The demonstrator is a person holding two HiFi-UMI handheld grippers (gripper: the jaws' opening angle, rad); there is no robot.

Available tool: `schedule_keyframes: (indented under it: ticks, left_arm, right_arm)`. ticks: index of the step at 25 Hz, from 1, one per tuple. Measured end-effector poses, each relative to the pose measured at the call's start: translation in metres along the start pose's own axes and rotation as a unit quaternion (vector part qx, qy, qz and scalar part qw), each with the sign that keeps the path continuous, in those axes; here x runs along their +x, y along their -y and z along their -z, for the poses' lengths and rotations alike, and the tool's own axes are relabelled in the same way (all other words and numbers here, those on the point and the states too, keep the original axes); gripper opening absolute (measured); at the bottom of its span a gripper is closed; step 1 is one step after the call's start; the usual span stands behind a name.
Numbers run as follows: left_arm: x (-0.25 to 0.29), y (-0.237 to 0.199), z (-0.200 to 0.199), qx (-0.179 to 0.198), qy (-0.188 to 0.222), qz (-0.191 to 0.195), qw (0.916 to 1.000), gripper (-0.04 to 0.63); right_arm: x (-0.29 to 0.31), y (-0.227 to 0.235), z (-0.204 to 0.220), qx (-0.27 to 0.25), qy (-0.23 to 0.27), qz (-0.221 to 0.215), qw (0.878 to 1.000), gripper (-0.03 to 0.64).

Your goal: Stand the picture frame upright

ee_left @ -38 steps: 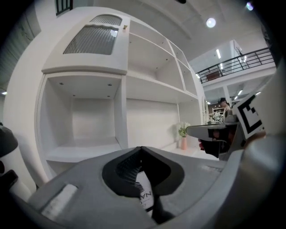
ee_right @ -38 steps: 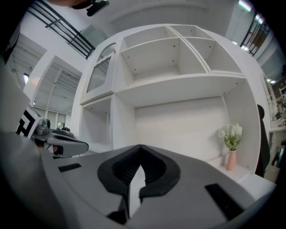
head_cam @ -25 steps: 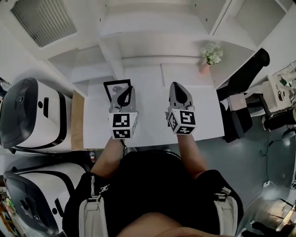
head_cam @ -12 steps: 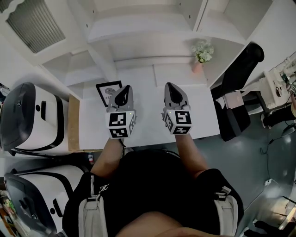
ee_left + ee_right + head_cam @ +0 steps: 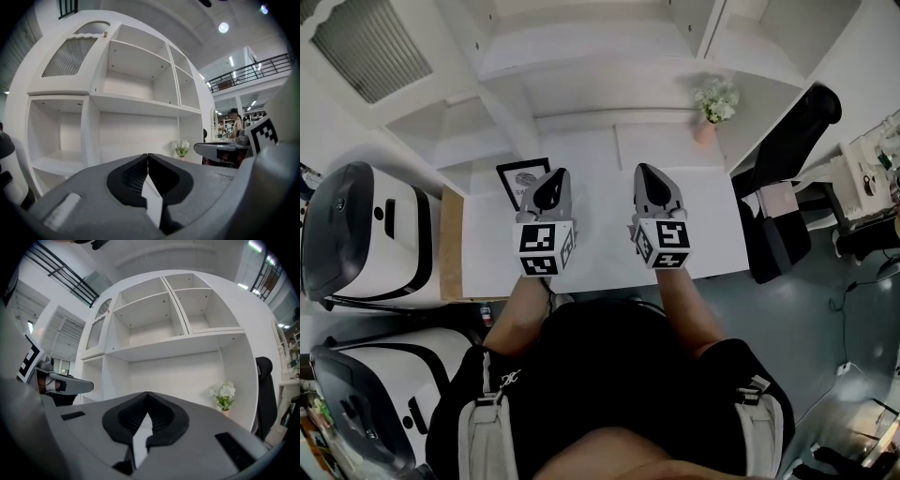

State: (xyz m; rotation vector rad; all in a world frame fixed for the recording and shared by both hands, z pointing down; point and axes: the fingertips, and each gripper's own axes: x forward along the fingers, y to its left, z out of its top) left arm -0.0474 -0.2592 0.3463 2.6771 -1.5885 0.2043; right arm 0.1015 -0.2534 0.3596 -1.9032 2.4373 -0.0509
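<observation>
Now both tools hover side by side above the white bench (image 5: 602, 246), well apart, noses aimed at the white shelf unit (image 5: 581, 66) ahead. The left hand-held gripper (image 5: 148, 156) has its jaws pressed together with nothing between them; only the bare bench shows through the gap behind the tips. The right hand-held gripper (image 5: 147, 395) is likewise closed and empty.

The picture frame (image 5: 516, 180), black-edged with a pale print inside, lies flat on the bench just to the left of the left hand-held gripper's nose. From the head view that gripper's body overlaps the frame's near right corner; whether the two touch cannot be told. Neither gripper view shows the frame.

A small pot of white flowers (image 5: 715, 101) stands ahead and to the right of the right hand-held gripper, at the back of the bench below the shelves. A black chair (image 5: 787, 155) sits further right, beyond the bench's edge.
</observation>
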Motion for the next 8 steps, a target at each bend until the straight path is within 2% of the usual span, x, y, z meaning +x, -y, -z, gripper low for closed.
schedule_keyframes:
  ticks: [8]
  left_arm:
    - [0.001, -0.018, 0.004, -0.003, -0.002, 0.000, 1.0000, 0.017]
  right_arm:
    - [0.014, -0.014, 0.010, 0.010, -0.011, -0.008, 1.000, 0.000]
